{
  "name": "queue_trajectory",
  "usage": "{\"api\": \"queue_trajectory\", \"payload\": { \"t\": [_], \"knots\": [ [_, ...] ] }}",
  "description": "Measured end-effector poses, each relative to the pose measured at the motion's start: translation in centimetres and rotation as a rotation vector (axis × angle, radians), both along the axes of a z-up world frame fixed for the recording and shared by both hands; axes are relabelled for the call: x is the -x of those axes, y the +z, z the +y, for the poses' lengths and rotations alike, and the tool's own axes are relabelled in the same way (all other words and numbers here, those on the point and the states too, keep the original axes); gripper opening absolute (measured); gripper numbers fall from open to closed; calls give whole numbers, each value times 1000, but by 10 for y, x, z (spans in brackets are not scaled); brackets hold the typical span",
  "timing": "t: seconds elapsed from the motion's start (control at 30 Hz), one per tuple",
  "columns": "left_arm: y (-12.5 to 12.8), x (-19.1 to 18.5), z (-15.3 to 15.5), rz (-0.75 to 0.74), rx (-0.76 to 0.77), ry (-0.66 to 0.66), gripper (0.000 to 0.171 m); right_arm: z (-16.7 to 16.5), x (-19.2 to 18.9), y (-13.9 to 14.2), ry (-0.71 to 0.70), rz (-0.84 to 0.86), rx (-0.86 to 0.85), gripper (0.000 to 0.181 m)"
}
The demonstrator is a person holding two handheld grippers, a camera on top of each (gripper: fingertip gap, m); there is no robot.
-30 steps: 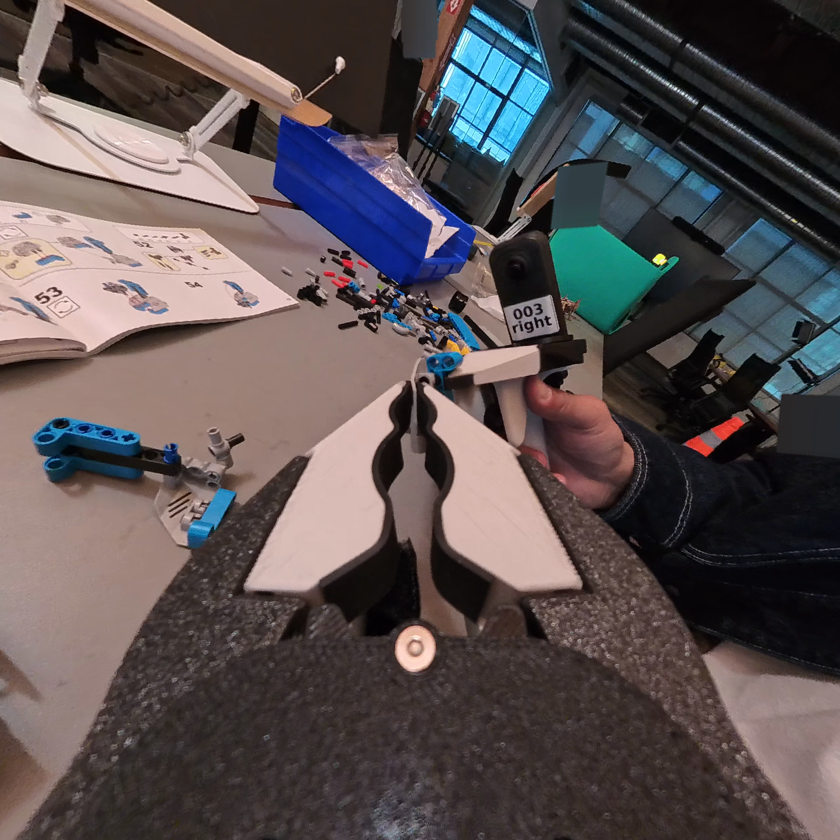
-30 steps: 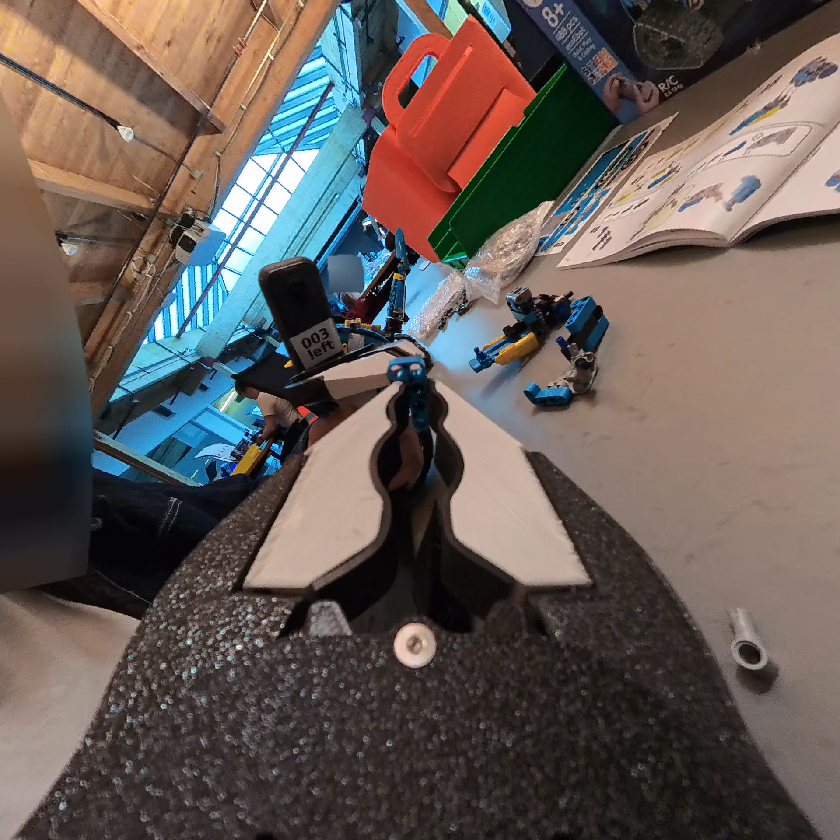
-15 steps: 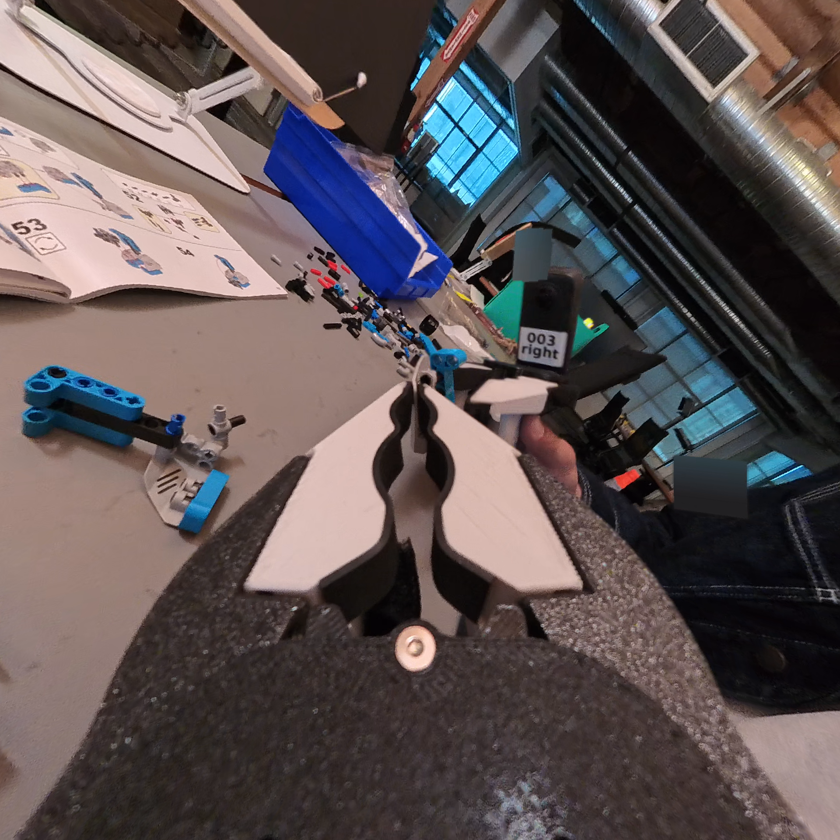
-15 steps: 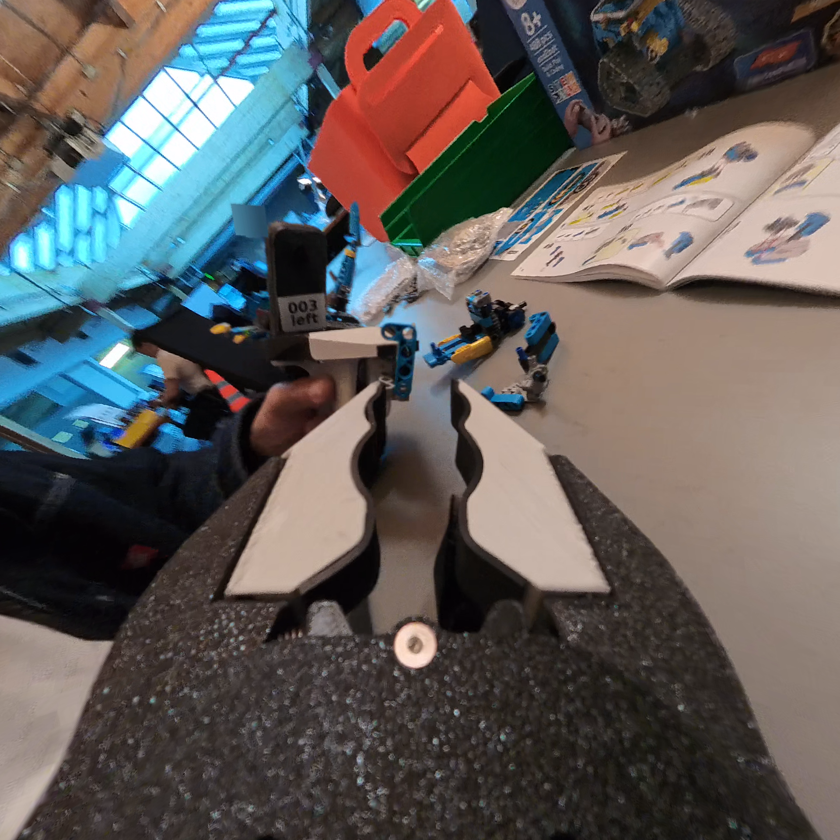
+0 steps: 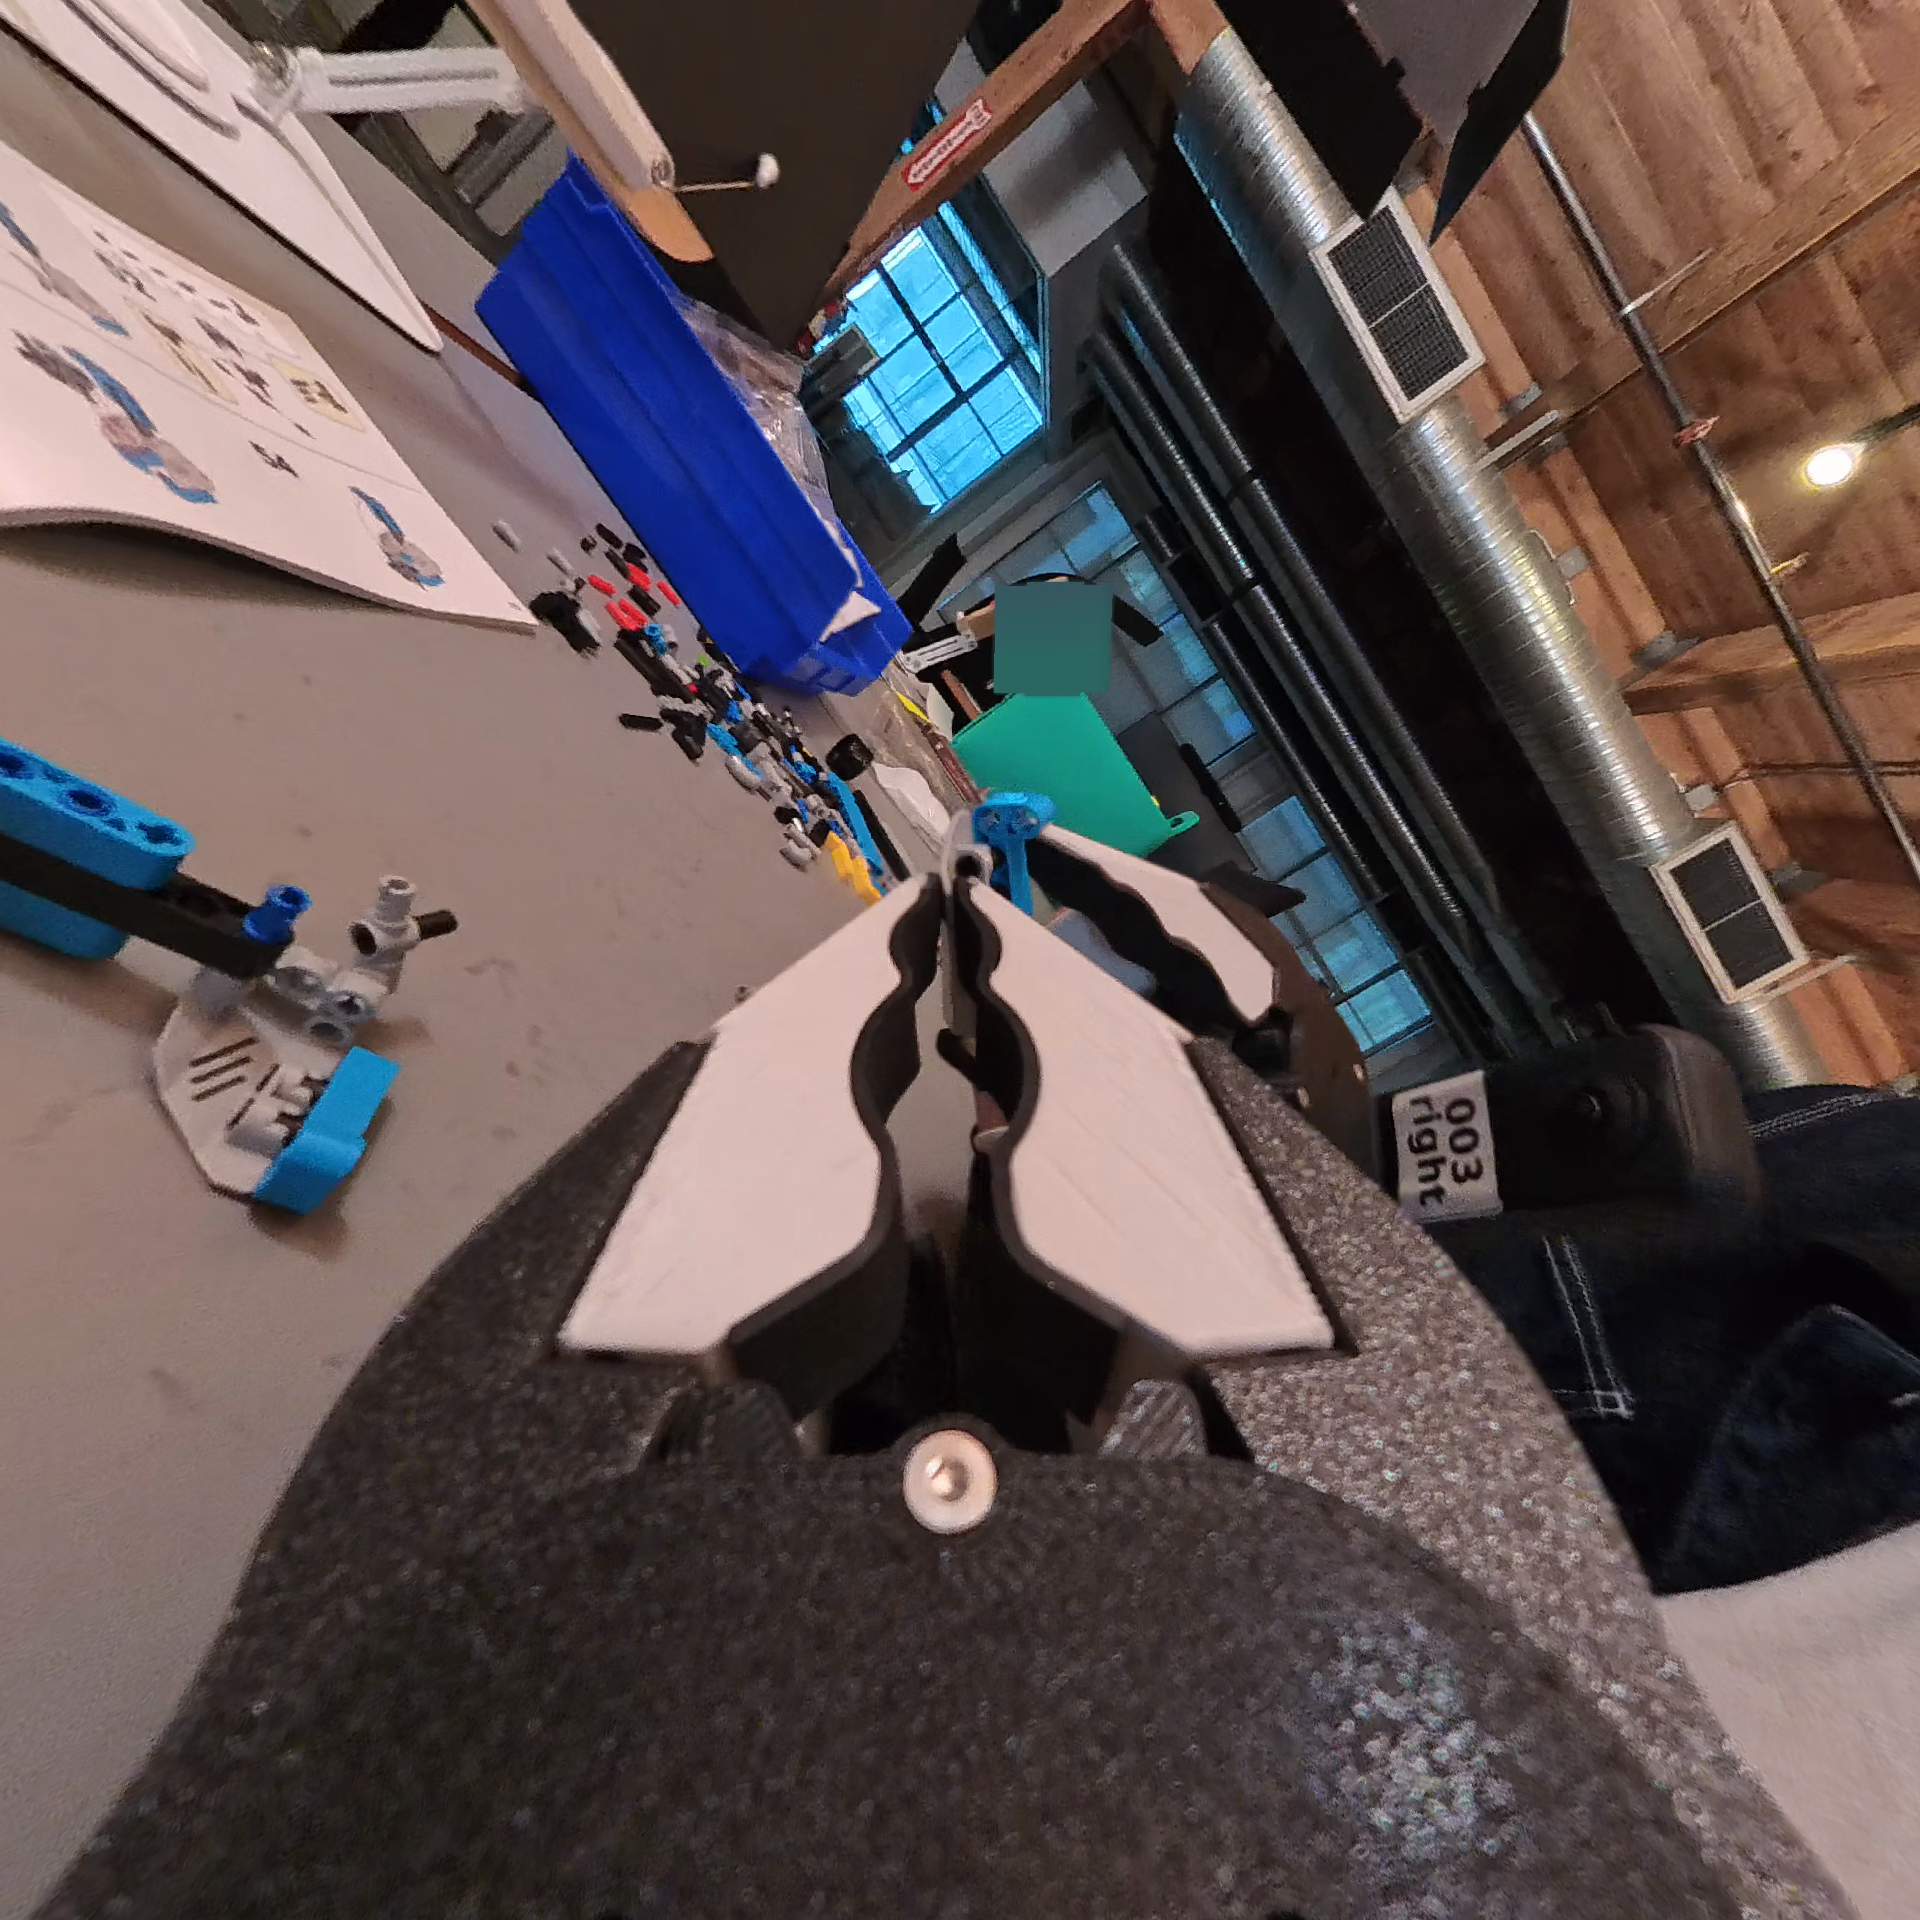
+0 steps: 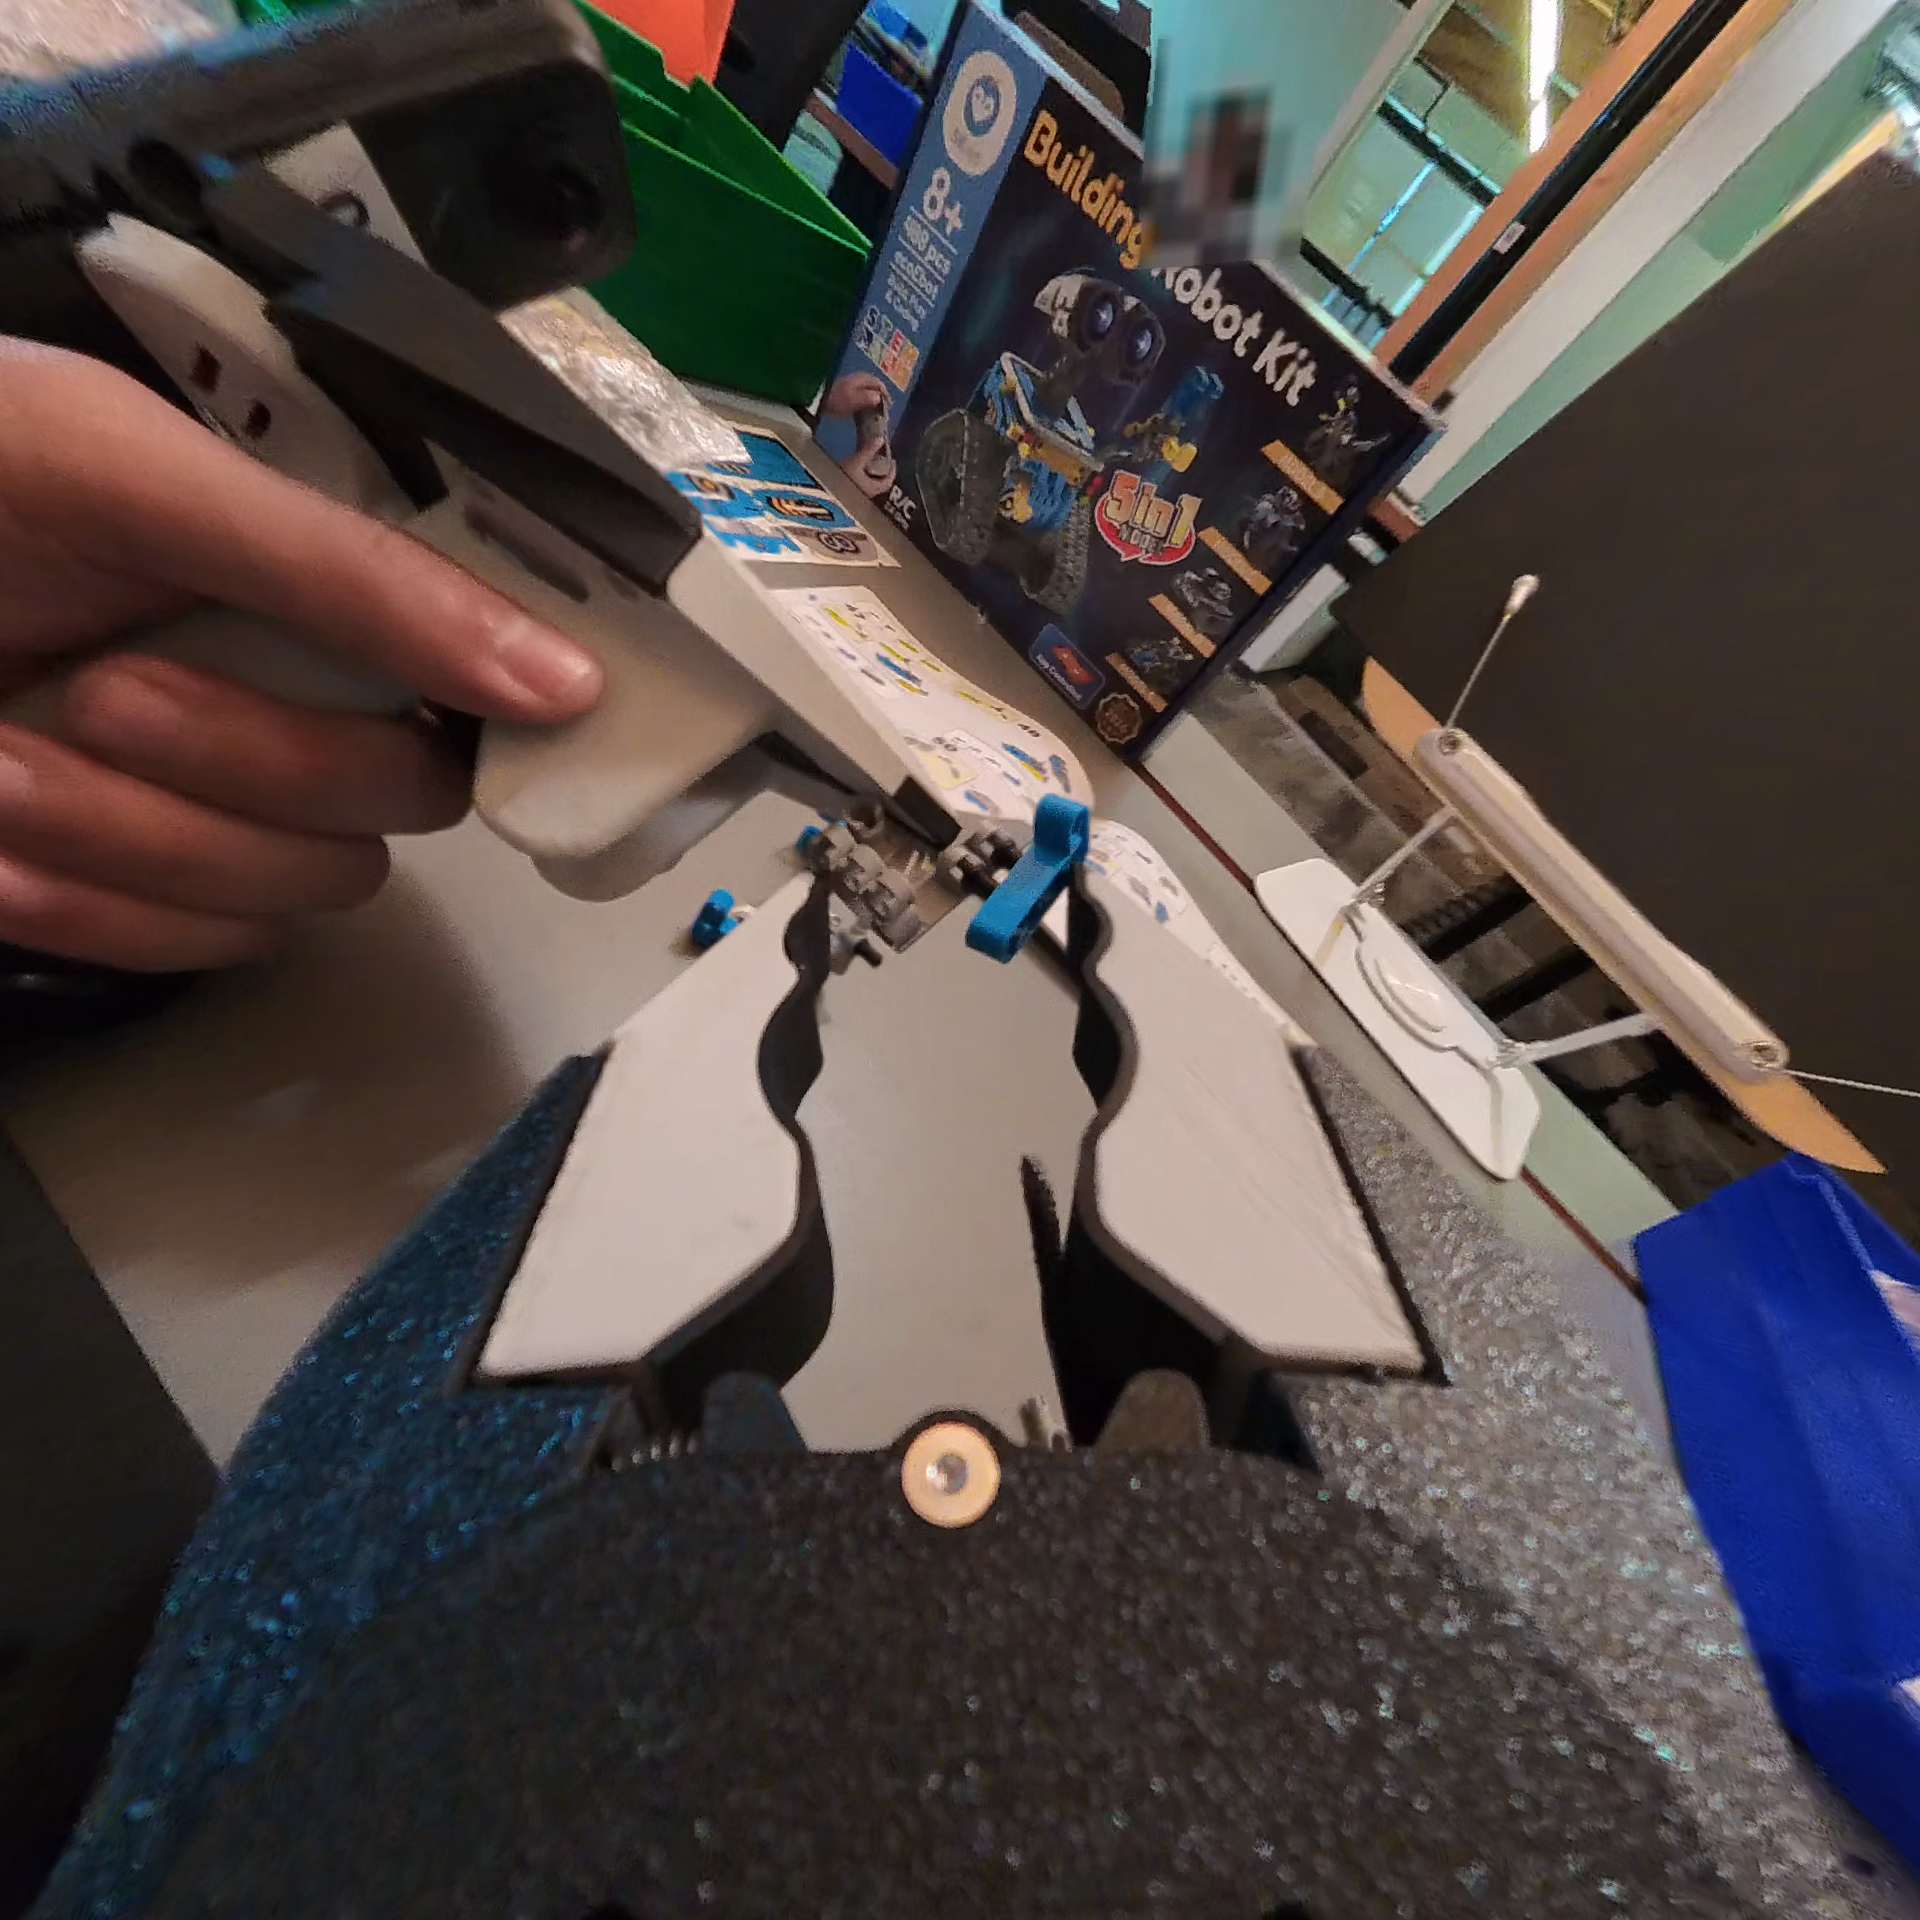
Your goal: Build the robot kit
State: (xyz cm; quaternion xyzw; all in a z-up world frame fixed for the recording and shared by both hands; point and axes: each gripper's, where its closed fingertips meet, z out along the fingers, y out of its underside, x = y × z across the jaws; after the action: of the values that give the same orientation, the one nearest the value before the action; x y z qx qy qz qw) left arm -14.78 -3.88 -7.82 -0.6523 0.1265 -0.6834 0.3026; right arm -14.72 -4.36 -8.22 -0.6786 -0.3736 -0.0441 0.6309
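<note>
Left wrist view: grey matte tabletop (image 5: 436, 790) under timber ceiling and steel ducts; left gripper (image 5: 954, 885) pinches a small blue plastic brick piece (image 5: 1006, 842). Right gripper (image 6: 940, 914) spread, empty.

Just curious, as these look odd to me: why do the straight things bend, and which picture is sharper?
Left wrist view: wide-angle lens bows the duct; table parts fairly sharp; bright lamp flares. Right wrist view: blurrier, with the hand and bin smeared at the edges, though the box stays fairly sharp.
</note>
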Motion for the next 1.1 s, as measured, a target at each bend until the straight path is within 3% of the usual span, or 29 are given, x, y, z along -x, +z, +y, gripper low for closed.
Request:
{"api": "queue_trajectory", "payload": {
  "t": [0.17, 0.33, 0.5, 0.6, 0.7, 0.77, 0.87, 0.97, 1.1],
  "knots": [
    [1, -1, -4, -10, 4, -37, 2, -1, -2, 2, 107, -2, 43, 43],
    [8, -5, -20, -64, 19, -169, 4, -12, -7, 9, 389, -69, 116, 42],
    [25, -12, -43, -172, 24, -321, 2, -32, -11, 30, 668, 7, 283, 41],
    [23, -11, -35, -110, -62, -224, 0, -27, -13, 23, 621, -24, 290, 40],
    [16, -6, -20, -80, -35, -135, 0, -11, -20, 20, 446, 10, 223, 56],
    [11, -4, -12, -77, 5, -99, 0, -5, -23, 20, 304, -31, 90, 70],
    [8, -5, -11, -105, 67, -118, 0, -8, -11, 11, 193, -226, -94, 72],
    [7, -4, -10, -111, 88, -113, 0, -5, -2, 9, 147, -313, -169, 71],
    [6, -4, -11, -143, 139, -142, 0, -1, 2, 15, 142, -268, -166, 57]
  ]
}}
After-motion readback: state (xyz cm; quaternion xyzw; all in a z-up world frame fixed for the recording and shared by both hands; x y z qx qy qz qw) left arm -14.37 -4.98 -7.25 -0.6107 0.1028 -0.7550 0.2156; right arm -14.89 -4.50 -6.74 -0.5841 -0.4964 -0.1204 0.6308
